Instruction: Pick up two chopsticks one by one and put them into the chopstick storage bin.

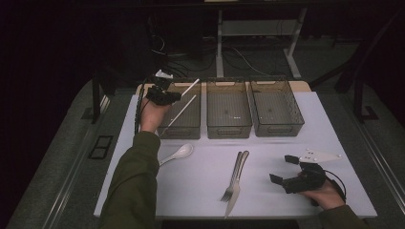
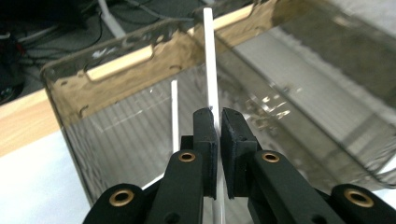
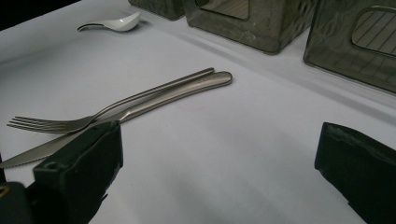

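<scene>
Lab or test room, dimly lit. White-covered work table (image 1: pixel 200 186) on grey carpeted floor (image 1: pixel 57 191). Three smoky translucent plastic bins (image 1: pixel 229 114) in row at 12 o'clock. Beyond them, white metal desk legs (image 1: pixel 219 43) and loose black cables (image 1: pixel 167 52) on floor. Person wears hand-held black two-jaw grippers with trailing cables.

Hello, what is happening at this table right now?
A person sorts cutlery into three bins. The left claw is shut on a white chopstick and holds it over the left bin, where a second chopstick already lies. The right claw rests open on the table, near a fork and knife lying side by side. A white spoon lies in front of the left bin. The other two bins look empty.
</scene>
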### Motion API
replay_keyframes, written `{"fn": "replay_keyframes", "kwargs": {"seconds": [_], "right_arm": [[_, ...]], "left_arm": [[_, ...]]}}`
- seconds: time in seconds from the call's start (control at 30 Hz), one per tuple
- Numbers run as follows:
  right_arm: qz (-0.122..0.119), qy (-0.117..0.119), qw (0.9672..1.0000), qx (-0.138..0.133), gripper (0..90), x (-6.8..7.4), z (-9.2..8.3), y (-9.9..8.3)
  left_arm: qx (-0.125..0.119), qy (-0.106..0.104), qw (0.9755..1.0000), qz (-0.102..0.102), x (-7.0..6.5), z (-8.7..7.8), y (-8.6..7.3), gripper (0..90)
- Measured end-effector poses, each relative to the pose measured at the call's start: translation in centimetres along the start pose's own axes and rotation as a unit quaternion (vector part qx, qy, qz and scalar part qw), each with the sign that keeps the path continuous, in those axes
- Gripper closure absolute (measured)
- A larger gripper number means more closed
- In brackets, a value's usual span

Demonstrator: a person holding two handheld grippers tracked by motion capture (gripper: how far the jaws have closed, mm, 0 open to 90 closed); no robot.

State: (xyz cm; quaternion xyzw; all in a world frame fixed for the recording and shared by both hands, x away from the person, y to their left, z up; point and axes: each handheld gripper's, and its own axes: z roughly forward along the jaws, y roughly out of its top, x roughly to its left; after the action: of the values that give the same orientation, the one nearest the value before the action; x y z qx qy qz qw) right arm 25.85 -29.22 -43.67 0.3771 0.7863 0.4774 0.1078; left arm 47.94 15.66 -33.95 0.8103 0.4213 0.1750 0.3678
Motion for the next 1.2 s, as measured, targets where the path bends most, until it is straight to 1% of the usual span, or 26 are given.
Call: {"fn": "replay_keyframes", "kwargs": {"seconds": [0.03, 0.1, 0.2, 0.27, 0.4, 0.43, 0.47, 0.6, 0.7, 0.73, 0.83, 0.93, 1.07, 1.13, 1.2], "right_arm": [[0.0, 0.0, 1.0, 0.0, 1.1, 0.0, 0.0, 0.0], [0.0, -0.001, 1.0, 0.0, 1.1, 0.0, 0.0, 0.0], [0.002, -0.003, 1.0, -0.001, 1.1, 0.0, -0.1, 0.0], [0.004, -0.003, 1.0, -0.001, 1.1, 0.0, -0.1, 0.0], [0.005, -0.002, 1.0, -0.002, 1.1, 0.0, -0.1, 0.0], [0.005, -0.002, 1.0, -0.002, 1.1, 0.0, -0.1, 0.0], [0.005, -0.002, 1.0, -0.003, 1.1, 0.0, -0.1, 0.1], [0.003, -0.001, 1.0, -0.004, 1.1, 0.0, -0.1, 0.1], [0.003, -0.002, 1.0, -0.005, 1.1, 0.0, -0.2, 0.1], [0.003, -0.001, 1.0, -0.005, 1.1, 0.0, -0.2, 0.1], [0.003, -0.001, 1.0, -0.006, 1.1, 0.0, -0.3, 0.1], [0.003, -0.001, 1.0, -0.007, 1.1, 0.0, -0.3, 0.1], [0.004, -0.002, 1.0, -0.008, 1.1, 0.0, -0.4, 0.1], [0.004, -0.002, 1.0, -0.008, 1.1, 0.0, -0.4, 0.1], [0.005, -0.002, 1.0, -0.008, 1.1, 0.0, -0.3, 0.1]], "left_arm": [[0.009, 0.004, 1.0, 0.002, 0.1, 0.3, -0.1, 84.4], [0.023, 0.011, 0.9997, -0.003, 0.3, 0.8, -0.2, 84.4], [0.038, 0.018, 0.9991, -0.006, 0.4, 1.6, -0.4, 84.4], [0.043, 0.019, 0.9988, -0.009, 0.5, 2.1, -0.5, 84.4], [0.057, 0.023, 0.9981, -0.004, 0.3, 3.0, -0.4, 84.4], [0.059, 0.024, 0.998, -0.002, 0.2, 3.2, -0.4, 84.4], [0.058, 0.025, 0.998, -0.005, 0.1, 3.5, -0.3, 84.4], [0.068, 0.029, 0.9973, 0.002, -0.4, 4.2, -0.2, 84.4], [0.078, 0.038, 0.9962, 0.004, -0.6, 4.5, -0.1, 84.3], [0.081, 0.037, 0.996, 0.005, -0.5, 4.6, -0.1, 84.1], [0.082, 0.031, 0.9961, 0.002, -0.6, 4.8, -0.2, 83.8], [0.084, 0.026, 0.9961, 0.006, -0.6, 4.9, -0.3, 84.2], [0.077, 0.026, 0.9967, 0.005, -0.6, 4.7, -0.2, 83.2], [0.07, 0.021, 0.9974, 0.002, -0.6, 4.5, -0.2, 83.2], [0.066, 0.02, 0.9976, 0.006, -0.6, 4.3, -0.1, 82.9]]}}
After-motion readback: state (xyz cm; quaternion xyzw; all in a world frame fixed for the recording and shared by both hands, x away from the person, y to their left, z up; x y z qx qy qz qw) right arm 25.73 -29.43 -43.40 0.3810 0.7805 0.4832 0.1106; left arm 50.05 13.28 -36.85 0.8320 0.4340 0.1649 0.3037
